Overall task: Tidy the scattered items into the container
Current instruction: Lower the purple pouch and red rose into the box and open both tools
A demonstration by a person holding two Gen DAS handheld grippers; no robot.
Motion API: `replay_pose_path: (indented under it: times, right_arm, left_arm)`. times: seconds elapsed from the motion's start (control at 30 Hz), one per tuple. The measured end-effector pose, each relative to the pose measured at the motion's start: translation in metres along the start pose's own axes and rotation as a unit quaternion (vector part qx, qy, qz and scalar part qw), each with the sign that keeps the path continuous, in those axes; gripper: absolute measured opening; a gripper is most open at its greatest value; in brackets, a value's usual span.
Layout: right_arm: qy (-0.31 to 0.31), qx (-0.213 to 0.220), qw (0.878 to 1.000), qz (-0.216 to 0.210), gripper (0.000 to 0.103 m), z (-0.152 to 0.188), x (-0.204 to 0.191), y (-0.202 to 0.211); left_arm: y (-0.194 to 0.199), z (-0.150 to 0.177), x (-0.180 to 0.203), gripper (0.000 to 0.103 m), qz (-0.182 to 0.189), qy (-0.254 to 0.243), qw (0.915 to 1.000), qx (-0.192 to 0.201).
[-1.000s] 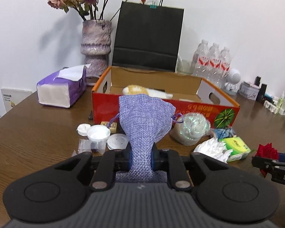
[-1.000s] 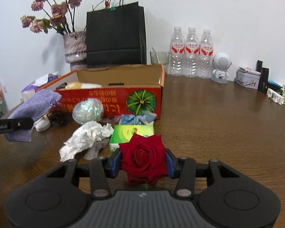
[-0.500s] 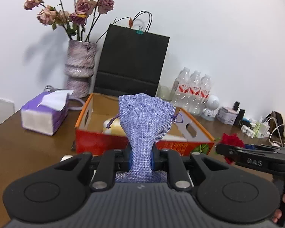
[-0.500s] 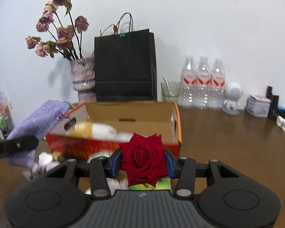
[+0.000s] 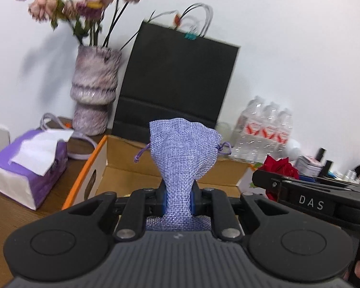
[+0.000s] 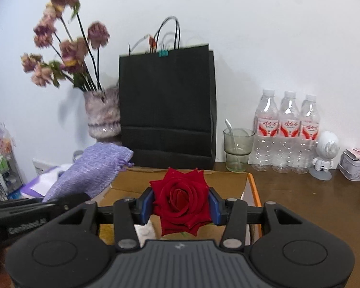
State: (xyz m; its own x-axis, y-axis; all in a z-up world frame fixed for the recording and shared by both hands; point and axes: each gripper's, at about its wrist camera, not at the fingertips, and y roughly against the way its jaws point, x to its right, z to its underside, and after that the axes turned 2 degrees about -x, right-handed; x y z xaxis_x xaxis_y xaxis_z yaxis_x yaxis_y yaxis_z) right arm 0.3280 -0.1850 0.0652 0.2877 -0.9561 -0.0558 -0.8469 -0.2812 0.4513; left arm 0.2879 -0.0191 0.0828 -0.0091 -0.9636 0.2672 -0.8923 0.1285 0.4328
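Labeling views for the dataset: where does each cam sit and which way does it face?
Left wrist: rides the left gripper, looking along its fingers over the cardboard box to the wall; its jaws pinch the purple pouch; the right gripper enters from the right.
Right wrist: rides the right gripper, facing the same wall; its jaws clamp the red rose; the left gripper enters at lower left.
Shared: box, pouch, rose, black bag, vase, water bottles.
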Motion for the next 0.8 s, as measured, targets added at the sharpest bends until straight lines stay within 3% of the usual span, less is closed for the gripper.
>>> replay_pose_path:
  times: [0.23,0.57,0.6,0.67,0.8]
  right_arm:
    - [-0.007,-0.051,0.999,0.011,0.045,0.008,0.01,-0.04]
    - [-0.003,-0.091,0.996,0.005,0.049,0.022,0.005,-0.06]
    - [-0.003,-0.092,0.996,0.007,0.053,0.022,0.005,-0.06]
    - [-0.006,-0.092,0.996,0.009,0.072,0.022,0.006,-0.058]
    - [-0.016,-0.084,0.996,0.021,0.082,0.018,0.011,-0.053]
  left_arm:
    - [-0.047,0.01,-0.003,0.017,-0.026,0.019,0.9993,-0.02]
    - [-0.058,0.021,0.005,0.02,-0.04,-0.029,0.9984,-0.029]
    - [-0.057,0.021,0.006,0.023,-0.041,-0.03,0.9983,-0.029]
    - [-0.056,0.021,0.007,0.034,-0.041,-0.033,0.9982,-0.029]
    - [-0.053,0.02,0.004,0.068,-0.059,-0.026,0.9977,-0.021]
